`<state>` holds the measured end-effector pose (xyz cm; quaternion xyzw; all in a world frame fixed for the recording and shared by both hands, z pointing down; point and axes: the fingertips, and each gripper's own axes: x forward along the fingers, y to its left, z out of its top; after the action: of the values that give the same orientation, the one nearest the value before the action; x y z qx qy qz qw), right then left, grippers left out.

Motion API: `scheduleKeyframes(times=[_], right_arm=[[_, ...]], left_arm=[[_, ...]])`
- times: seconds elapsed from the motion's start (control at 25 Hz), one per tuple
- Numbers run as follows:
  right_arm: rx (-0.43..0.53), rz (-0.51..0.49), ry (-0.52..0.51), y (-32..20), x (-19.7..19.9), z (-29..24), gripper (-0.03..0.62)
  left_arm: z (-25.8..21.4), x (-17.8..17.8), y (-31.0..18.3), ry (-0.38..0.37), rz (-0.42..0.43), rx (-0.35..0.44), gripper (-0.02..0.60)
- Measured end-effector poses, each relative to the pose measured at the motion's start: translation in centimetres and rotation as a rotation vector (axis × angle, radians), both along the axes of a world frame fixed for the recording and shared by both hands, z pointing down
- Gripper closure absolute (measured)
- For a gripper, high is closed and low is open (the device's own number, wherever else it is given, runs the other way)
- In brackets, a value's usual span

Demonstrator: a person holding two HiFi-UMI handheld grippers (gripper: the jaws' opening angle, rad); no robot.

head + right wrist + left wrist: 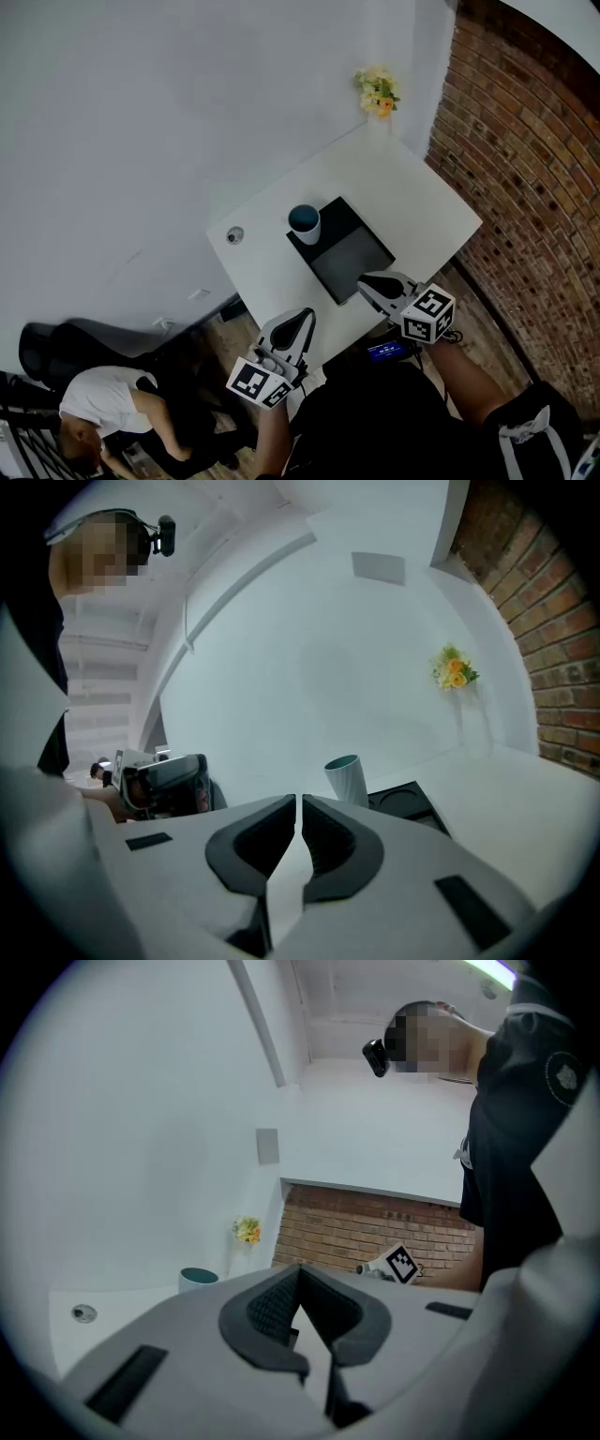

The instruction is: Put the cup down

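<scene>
A pale ribbed cup with a teal inside stands upright on the far left corner of a black tray on the white table. Neither gripper touches it. My right gripper hangs over the tray's near edge, shut with nothing between its jaws; in its own view the cup stands ahead and slightly right. My left gripper sits at the table's near edge, left of the tray, jaws together and empty; the cup shows far off to its left.
A small pot of yellow flowers stands at the table's far corner against the white wall. A small round object lies at the table's left edge. A brick wall runs along the right. Another person crouches by a black chair at lower left.
</scene>
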<state>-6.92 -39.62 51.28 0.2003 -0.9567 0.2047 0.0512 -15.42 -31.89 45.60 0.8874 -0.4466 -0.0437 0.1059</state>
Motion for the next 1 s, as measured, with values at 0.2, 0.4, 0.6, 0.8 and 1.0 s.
scheduleKeyframes(times=[0.2,0.4,0.6,0.8,1.0], right_arm=[[-0.015,0.010,-0.020,3.1,1.5,-2.2,0.571],[0.058,0.055,-0.001,4.4,2.7,-4.4,0.576],[0.091,0.056,0.008,3.8,2.9,-4.8,0.579],[0.093,0.059,0.025,3.5,2.9,-4.4,0.579],[0.110,0.046,0.038,3.5,2.4,-4.3,0.580]], left_arm=[[-0.4,1.2,0.2,0.002,0.027,0.011,0.574],[-1.1,0.8,0.5,0.042,-0.029,0.040,0.574],[-0.9,1.2,0.7,0.029,-0.003,0.027,0.574],[-0.7,1.0,1.0,0.035,-0.013,0.019,0.574],[-0.7,0.9,1.0,0.033,-0.015,0.013,0.574]])
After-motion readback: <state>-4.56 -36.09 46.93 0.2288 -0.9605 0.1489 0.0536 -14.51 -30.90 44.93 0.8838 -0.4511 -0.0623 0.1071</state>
